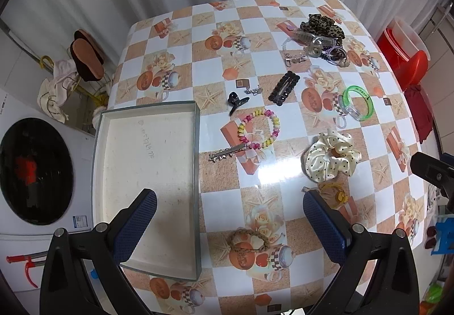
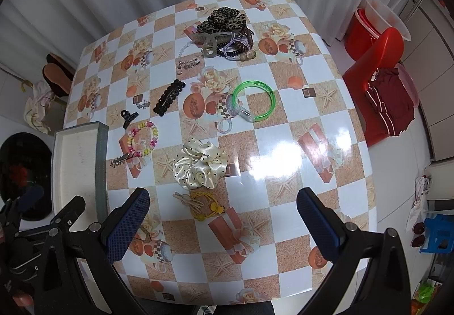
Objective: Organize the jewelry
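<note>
Both tools wide apart, tray [image 1: 147, 116] bare, scrunchie [image 2: 200, 163] nr right tool [image 2: 222, 214]

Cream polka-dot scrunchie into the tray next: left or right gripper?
Right, probably. The right gripper, open, has the scrunchie just ahead between its fingers; the left gripper is over the tray edge, scrunchie off to its right.

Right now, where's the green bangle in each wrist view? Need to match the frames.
Left wrist: green bangle sits right of centre, upper half, flat on the table, beyond the cream polka-dot scrunchie.
Right wrist: green bangle sits near the centre, slightly above the middle, again beyond the scrunchie.
Shared landmark: the cream polka-dot scrunchie, lying between the bangle and the camera in both views.
</note>
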A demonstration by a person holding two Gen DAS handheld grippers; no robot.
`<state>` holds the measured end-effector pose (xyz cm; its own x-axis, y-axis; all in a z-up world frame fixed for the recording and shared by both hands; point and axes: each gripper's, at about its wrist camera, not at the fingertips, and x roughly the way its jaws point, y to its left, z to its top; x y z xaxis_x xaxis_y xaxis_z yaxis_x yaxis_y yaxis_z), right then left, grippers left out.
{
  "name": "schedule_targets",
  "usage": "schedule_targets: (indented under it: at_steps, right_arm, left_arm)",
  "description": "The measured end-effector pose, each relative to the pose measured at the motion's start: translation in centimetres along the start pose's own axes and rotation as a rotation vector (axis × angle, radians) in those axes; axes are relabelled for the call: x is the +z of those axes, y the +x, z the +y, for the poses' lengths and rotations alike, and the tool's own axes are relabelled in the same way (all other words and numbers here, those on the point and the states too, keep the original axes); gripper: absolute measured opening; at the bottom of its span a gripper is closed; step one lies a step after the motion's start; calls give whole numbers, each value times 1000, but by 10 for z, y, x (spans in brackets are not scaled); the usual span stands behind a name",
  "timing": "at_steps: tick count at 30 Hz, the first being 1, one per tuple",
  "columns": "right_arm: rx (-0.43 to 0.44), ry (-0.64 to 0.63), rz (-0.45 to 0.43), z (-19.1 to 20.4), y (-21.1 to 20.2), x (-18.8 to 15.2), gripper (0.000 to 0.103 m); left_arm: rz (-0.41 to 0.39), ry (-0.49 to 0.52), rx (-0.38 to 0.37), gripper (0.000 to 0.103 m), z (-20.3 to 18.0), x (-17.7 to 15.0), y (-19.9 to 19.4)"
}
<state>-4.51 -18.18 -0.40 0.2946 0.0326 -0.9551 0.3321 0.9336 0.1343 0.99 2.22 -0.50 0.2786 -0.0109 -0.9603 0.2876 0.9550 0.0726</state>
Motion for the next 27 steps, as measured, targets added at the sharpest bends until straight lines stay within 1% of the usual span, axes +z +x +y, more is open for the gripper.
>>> schedule_targets:
  at_steps: [7, 8, 9, 14, 17, 23, 27]
  right_arm:
    - [0, 10, 15, -7, 5, 1, 103]
    - [-2, 11, 19, -8, 5, -6, 103]
    - [-4, 14, 27, -10, 9, 9, 103]
    - [-10, 20, 46, -14, 15, 7, 103]
    - [-16, 27, 60, -17, 20, 6, 103]
    - [-25, 44, 83, -24, 33, 16, 103]
    - [-29, 52, 102, -31, 46, 18, 103]
  left_arm:
    - [28, 3, 4, 103, -2, 8, 7]
    - [34, 4, 3, 103, -2, 9, 8]
    - [39, 4, 2, 103, -3, 10, 10]
    - [66, 8, -4, 103, -6, 14, 19]
    - [79, 6, 9, 103, -6, 17, 27]
    - [106, -15, -1, 103, -3, 24, 50]
    - [96, -8, 4, 103, -6, 31, 64]
